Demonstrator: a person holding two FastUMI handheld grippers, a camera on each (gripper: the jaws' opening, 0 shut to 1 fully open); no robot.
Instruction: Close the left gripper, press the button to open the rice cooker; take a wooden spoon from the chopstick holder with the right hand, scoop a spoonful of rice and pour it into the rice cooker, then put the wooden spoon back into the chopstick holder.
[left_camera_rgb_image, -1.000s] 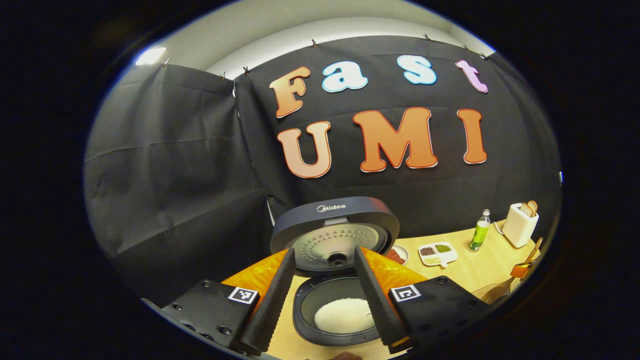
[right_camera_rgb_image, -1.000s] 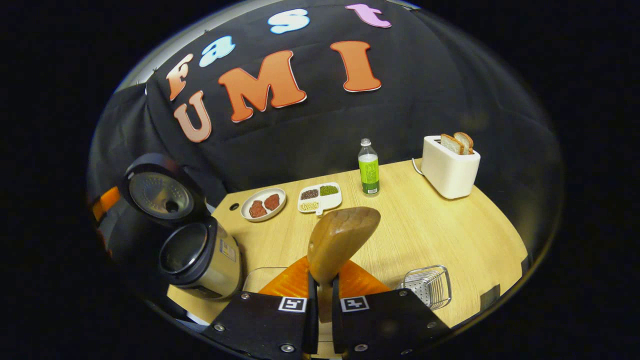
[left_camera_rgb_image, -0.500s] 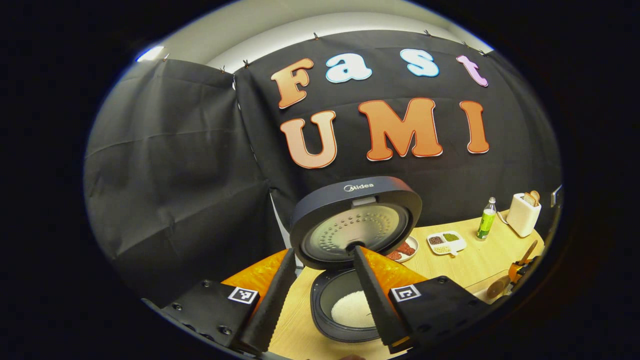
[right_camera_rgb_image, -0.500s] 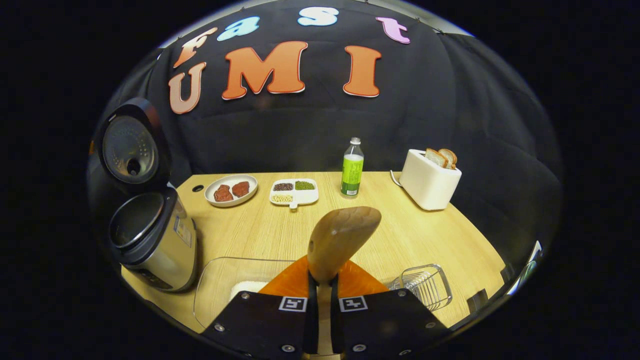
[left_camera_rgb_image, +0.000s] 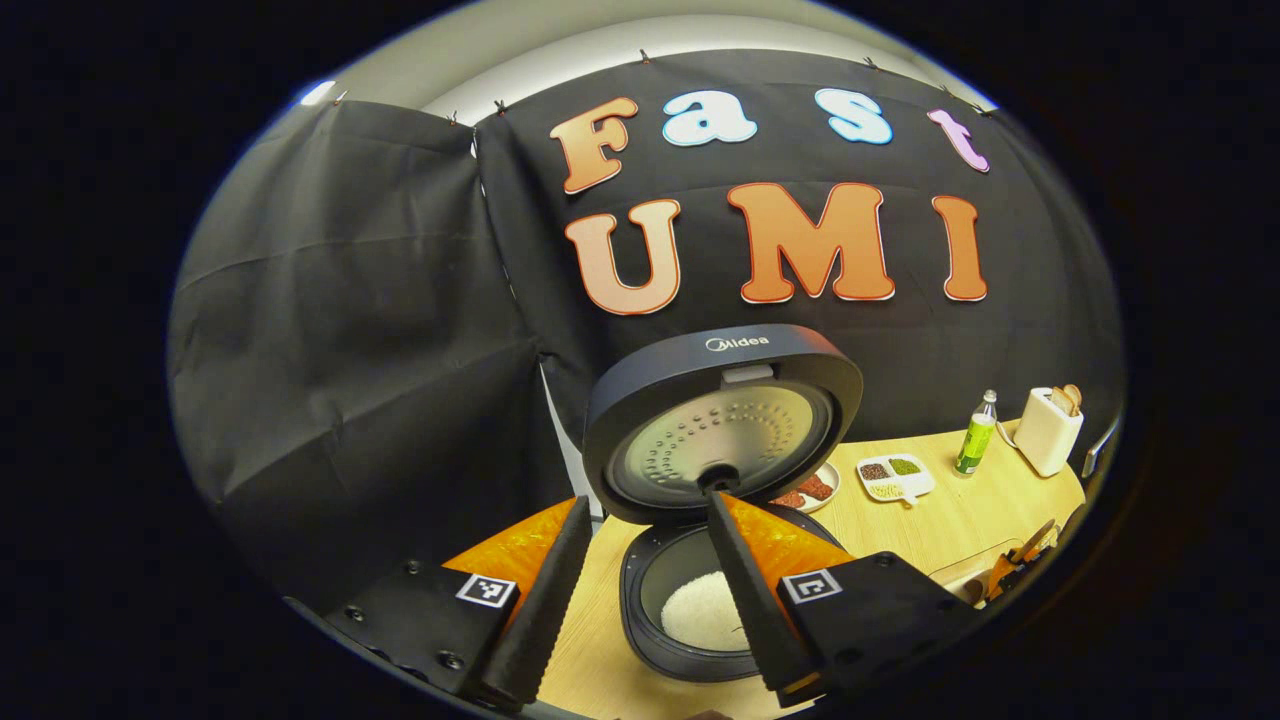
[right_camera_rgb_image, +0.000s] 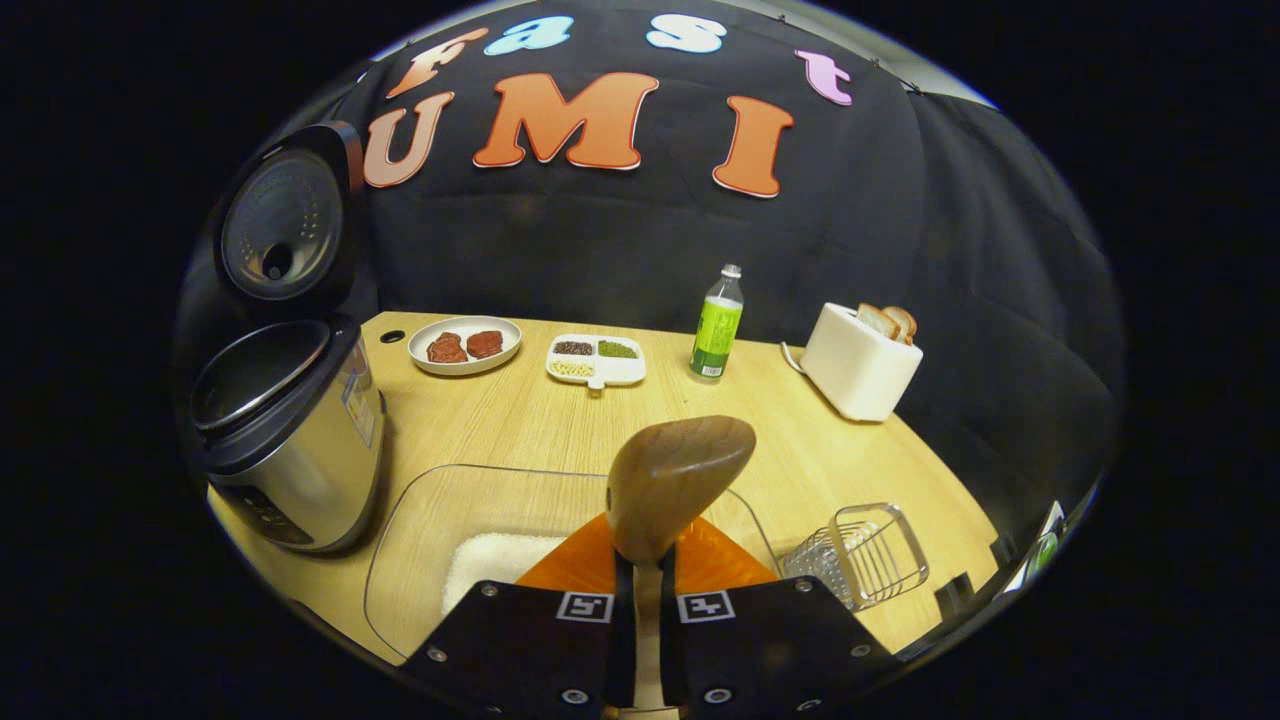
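The right gripper (right_camera_rgb_image: 640, 590) is clamping the handle of the wooden spoon (right_camera_rgb_image: 676, 482), both fingers pressing on the shaft, with the bowl of the spoon standing up and forward past the fingertips. The left gripper (left_camera_rgb_image: 645, 600) is hanging with its fingers spread apart and nothing between them, looking down into the rice cooker (left_camera_rgb_image: 700, 600).

Going by size: the wooden table (right_camera_rgb_image: 850, 460) is carrying everything. The rice cooker (right_camera_rgb_image: 290, 440) is standing at its left end with the lid (right_camera_rgb_image: 285, 225) tipped up and back, and in the left gripper view white rice (left_camera_rgb_image: 705, 610) is lying in the pot. A clear tray (right_camera_rgb_image: 420, 560) is sitting just below and ahead of the right gripper, with a heap of rice (right_camera_rgb_image: 495, 565) at its near end. The chopstick holder (right_camera_rgb_image: 868, 555), a wire basket, is sitting low and to the right of the spoon, close beside the tray.

The spoon's long axis is running straight out along the right gripper's fingers, so the return probably turns on swinging right and tipping the bowl or handle down into the basket's open top. The right gripper is by far the nearer to it; the left is staying out of that path, over by the cooker.
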